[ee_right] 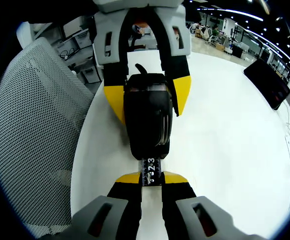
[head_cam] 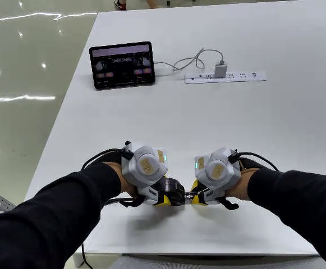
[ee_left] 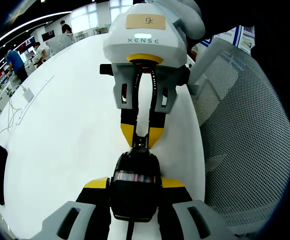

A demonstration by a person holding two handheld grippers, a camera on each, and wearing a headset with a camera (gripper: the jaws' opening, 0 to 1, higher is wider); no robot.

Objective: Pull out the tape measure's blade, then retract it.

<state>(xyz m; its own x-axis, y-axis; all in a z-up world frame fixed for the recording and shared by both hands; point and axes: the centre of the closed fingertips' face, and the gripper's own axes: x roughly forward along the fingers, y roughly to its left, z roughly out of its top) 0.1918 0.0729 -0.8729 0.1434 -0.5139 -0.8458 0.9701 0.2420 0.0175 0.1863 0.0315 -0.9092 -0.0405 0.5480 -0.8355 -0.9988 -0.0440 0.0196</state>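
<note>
Two grippers clamped, lower centre: left gripper on tape measure, right gripper pinching blade. Pull straight, level.

White desk, glossy and level. Well ahead of my left hand-held gripper, a dark tablet rests on it, screen lit. Well ahead of my right hand-held gripper lies a white power strip with a charger plugged in. A grey cable runs across the surface toward the tablet.
</note>
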